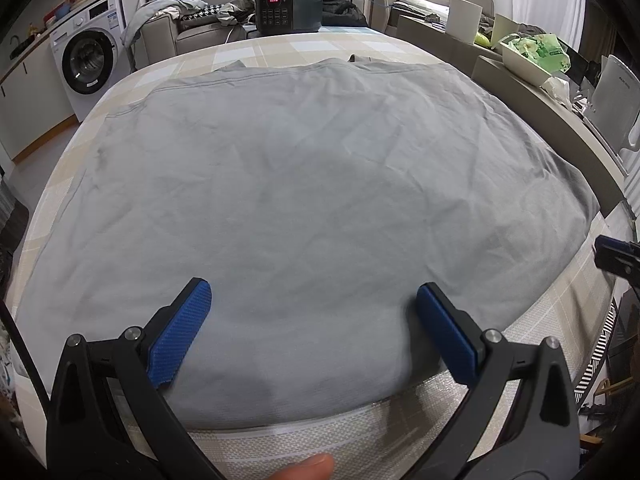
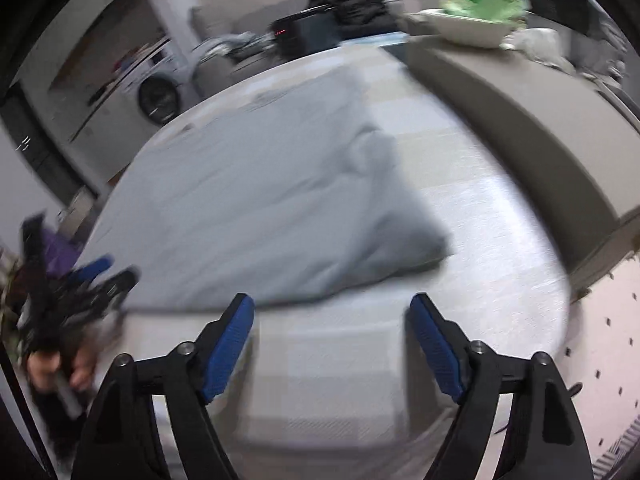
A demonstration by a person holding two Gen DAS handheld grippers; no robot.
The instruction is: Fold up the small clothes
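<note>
A grey garment [image 1: 304, 184] lies spread flat over a checked table cover [image 1: 256, 50], with its near edge folded over. My left gripper [image 1: 314, 300] hovers open above that near edge, its blue pads [image 1: 182, 332] wide apart with nothing between them. In the blurred right wrist view the same grey garment [image 2: 256, 208] lies ahead and to the left. My right gripper [image 2: 332, 312] stands open over bare cover just past the garment's near right corner, empty. The left gripper [image 2: 92, 276] and the hand holding it show at the left of that view.
A black cooker [image 1: 288, 10] stands at the table's far end, before a sofa piled with clothes. A washing machine [image 1: 90, 56] is at the left. A beige counter [image 1: 552, 108] along the right carries a white bowl with green bags [image 1: 536, 54].
</note>
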